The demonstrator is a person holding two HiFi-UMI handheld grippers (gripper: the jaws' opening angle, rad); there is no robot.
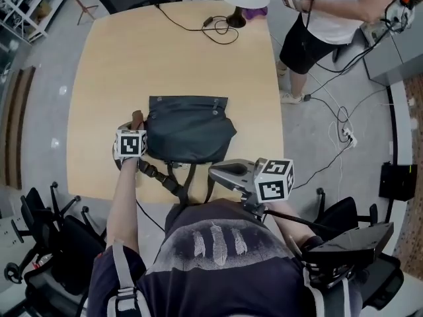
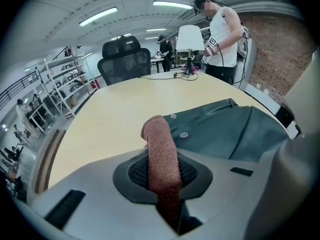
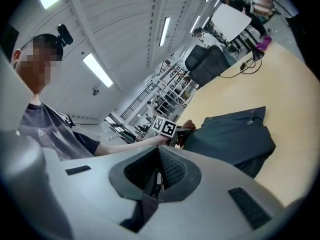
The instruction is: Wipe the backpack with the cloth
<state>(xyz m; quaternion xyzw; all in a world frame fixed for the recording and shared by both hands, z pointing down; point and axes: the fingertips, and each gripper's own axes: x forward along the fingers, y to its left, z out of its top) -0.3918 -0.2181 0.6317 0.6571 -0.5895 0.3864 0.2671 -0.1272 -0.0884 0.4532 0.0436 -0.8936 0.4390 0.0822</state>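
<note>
Brown terry cloth [image 2: 160,139], rolled, sat clamped in left tongs [image 2: 163,176] beside slate fabric backpack [image 1: 188,127]; right tongs [image 3: 156,176] pinched dark flat strap [image 3: 145,202].

My left gripper [image 2: 163,176] is pale grey, and the cloth [image 2: 160,139] in it is rusty brown with a nubbly weave. The backpack [image 1: 188,134] is dark slate. Its strap [image 3: 143,206] looks near-black in my grey right gripper [image 3: 157,179]. The table [image 1: 119,71] is pale tan.

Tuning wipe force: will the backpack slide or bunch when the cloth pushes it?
Likely floppy: the backpack lies flat and creased, so it may bunch. Probably light, apparently empty; could slide on the smooth table.
</note>
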